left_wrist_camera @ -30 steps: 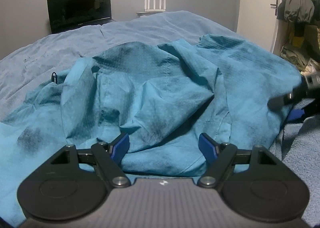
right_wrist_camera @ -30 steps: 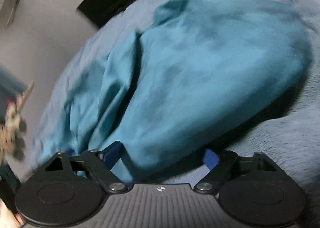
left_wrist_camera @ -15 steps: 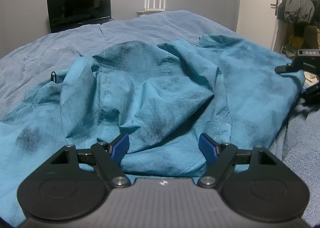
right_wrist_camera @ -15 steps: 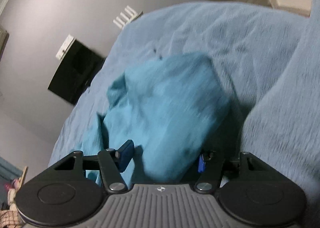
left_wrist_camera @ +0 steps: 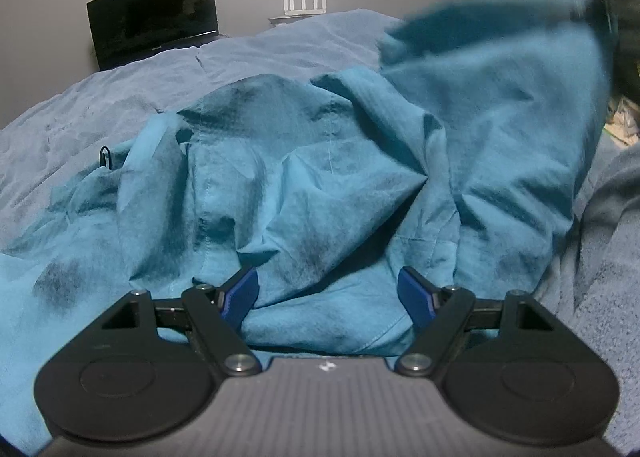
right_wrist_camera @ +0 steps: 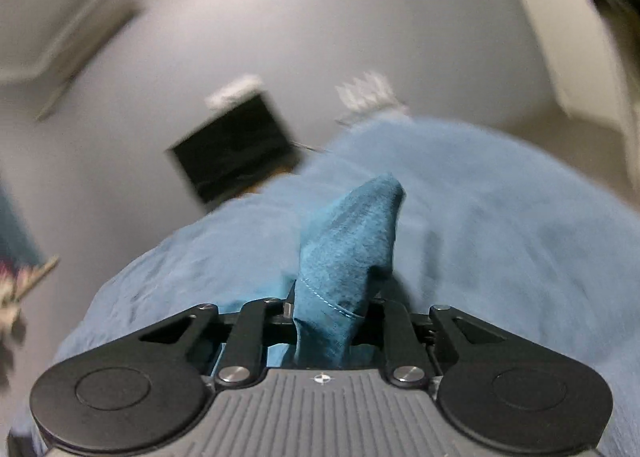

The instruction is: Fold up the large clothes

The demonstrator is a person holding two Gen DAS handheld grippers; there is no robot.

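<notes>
Right gripper [right_wrist_camera: 330, 321] pinches a hem of the teal garment [left_wrist_camera: 320, 193], lifting it off the bed [left_wrist_camera: 280, 45] to fold, while the left gripper [left_wrist_camera: 328, 293] waits wide open.

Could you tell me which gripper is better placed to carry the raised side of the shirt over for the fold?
The right gripper: it is shut on a hem of the teal shirt, and that side is lifted off the bed. The left gripper is open, low at the near edge, holding nothing.
</notes>
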